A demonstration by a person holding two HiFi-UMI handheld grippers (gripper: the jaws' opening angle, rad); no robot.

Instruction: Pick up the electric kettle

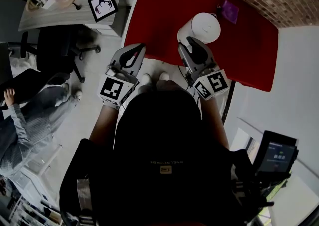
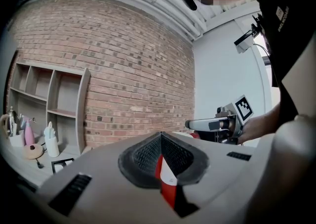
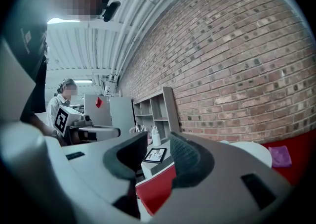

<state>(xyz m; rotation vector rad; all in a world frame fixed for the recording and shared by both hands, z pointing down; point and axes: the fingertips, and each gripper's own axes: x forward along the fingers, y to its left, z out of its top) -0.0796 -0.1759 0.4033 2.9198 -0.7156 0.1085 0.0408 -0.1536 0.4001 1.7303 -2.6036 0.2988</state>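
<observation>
Head view: right gripper [image 1: 191,44] level, near kettle [image 1: 204,26].

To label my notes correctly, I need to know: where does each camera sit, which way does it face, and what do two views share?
Head view: on the person's head, looking steeply down at the red table, white kettle, left gripper, right gripper and the person's torso.
Left gripper view: on the left gripper, facing the brick wall along shut jaws; right gripper at right.
Right gripper view: on the right gripper, facing the wall along open jaws; left gripper at left.
Shared: both gripper views show the shelves.
</observation>
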